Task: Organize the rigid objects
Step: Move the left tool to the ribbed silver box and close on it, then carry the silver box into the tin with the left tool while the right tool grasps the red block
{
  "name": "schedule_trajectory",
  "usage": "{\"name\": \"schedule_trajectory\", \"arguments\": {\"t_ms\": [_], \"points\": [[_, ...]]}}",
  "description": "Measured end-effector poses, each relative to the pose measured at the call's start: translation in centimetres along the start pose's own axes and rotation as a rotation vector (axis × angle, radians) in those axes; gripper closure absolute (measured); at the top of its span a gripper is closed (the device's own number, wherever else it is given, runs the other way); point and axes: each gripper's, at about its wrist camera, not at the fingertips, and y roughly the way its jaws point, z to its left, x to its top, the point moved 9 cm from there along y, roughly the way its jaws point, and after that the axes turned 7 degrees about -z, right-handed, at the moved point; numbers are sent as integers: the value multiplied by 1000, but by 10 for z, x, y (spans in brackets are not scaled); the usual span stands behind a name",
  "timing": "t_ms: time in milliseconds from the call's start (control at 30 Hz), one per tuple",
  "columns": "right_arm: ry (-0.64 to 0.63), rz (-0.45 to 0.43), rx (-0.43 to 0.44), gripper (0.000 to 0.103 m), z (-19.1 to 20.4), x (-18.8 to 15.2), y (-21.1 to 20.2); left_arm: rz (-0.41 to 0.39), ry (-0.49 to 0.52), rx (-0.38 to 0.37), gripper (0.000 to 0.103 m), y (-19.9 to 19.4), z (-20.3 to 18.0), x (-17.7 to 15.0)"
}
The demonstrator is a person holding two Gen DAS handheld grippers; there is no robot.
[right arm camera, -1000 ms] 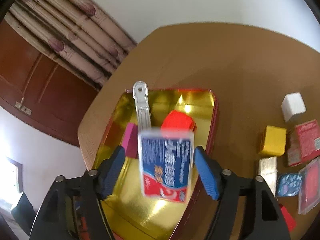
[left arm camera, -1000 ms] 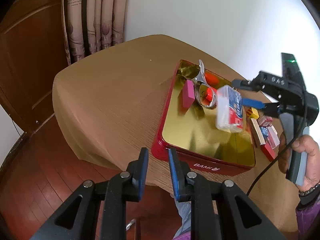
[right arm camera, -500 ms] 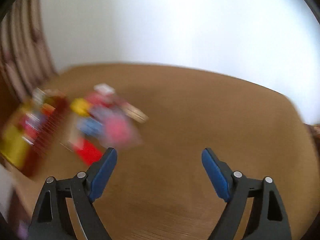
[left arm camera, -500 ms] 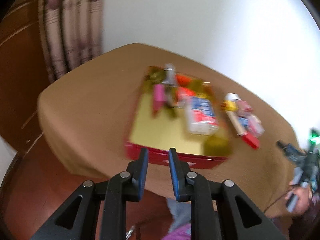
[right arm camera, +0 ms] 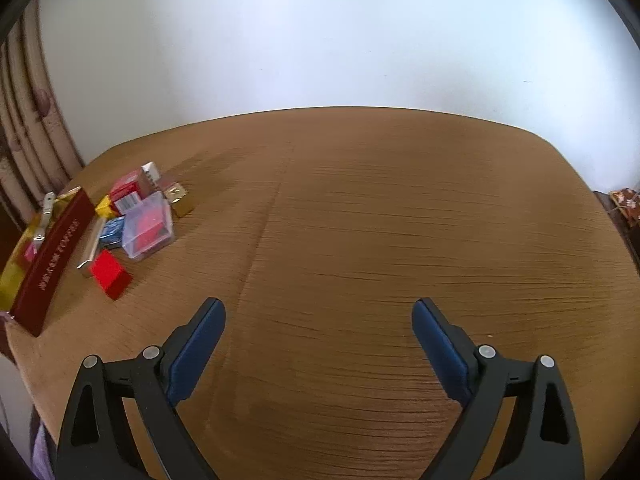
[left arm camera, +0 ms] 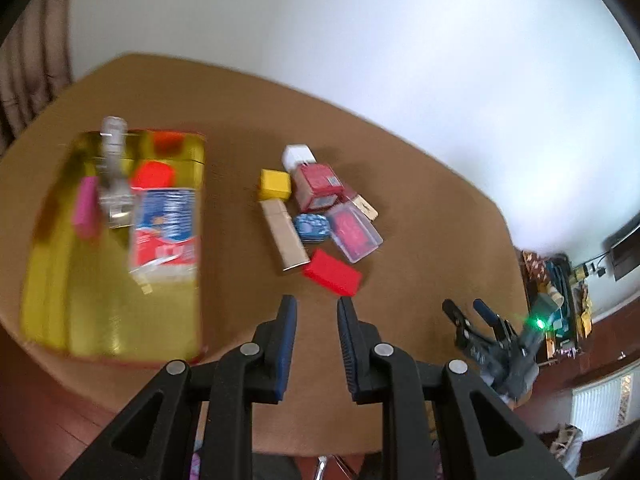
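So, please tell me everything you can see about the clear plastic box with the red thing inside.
The clear plastic box is a flat, see-through rectangular case with rounded corners, and something red fills most of it. It appears closed. It lies flat on the brown table, in the loose cluster beside the tin, at an angle to the table edge. A blue patterned item sits against one side and a red carton lies just behind. No tool touches it.

A gold-lined red tin (left arm camera: 112, 312) sits left of the left gripper (left arm camera: 316, 312), whose pads are blue; just ahead lies a red block (left arm camera: 332, 272), beyond it a yellow cube (left arm camera: 275, 184), on a tan tablecloth (right arm camera: 380, 200).
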Motion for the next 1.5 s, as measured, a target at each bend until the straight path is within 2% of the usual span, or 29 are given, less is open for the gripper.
{"name": "schedule_trajectory", "arguments": {"t_ms": [133, 200, 267, 433, 600, 633, 800, 833, 1000, 1067, 1100, 1133, 1200, 1300, 1433, 1500], "points": [[9, -18, 44, 7, 13, 2, -3, 100, -2, 51, 82, 52, -5, 11], [12, -24, 60, 6, 12, 2, -10, 161, 0, 117, 82, 73, 3, 11], [10, -22, 84, 6, 16, 2, -9, 211, -13, 130, 82, 89, 10, 9], [-3, -14, 119, 6, 21, 1, -10, 233, -81, 124, 82, 106, 21, 18], [-4, -10, 133, 6, 23, 0, -11, 280, -77, 189, 82, 123, 33, 17], [-5, -8, 135, 6, 23, 0, -11, 288, -79, 195, 81, 127, 33, 16], [-11, 7, 140, 5, 24, -2, -9, 270, -93, 232, 60, 139, 39, 22], [-12, 8, 140, 5, 24, -2, -9, 272, -103, 228, 57, 142, 40, 22], [-12, 13, 139, 5, 24, -4, -5, 284, -122, 218, 57, 153, 49, 27], [-13, 17, 139, 5, 24, -5, -4, 265, -137, 211, 58, 155, 54, 29], [-13, 20, 139, 5, 24, -5, -3, 259, -143, 209, 59, 154, 56, 29], [-13, 23, 138, 5, 24, -6, -2, 255, -151, 207, 73, 152, 57, 28], [-12, 28, 137, 5, 24, -6, 0, 238, -184, 205, 73, 147, 63, 26], [-12, 31, 137, 5, 24, -6, 0, 237, -236, 163, 73, 144, 69, 22], [-9, 31, 127, 4, 24, -6, 1, 237, -261, 118, 73, 132, 68, 16], [-27, 32, 184, 4, 35, -4, -2, 235, -244, 98, 73, 123, 64, 10]]}}
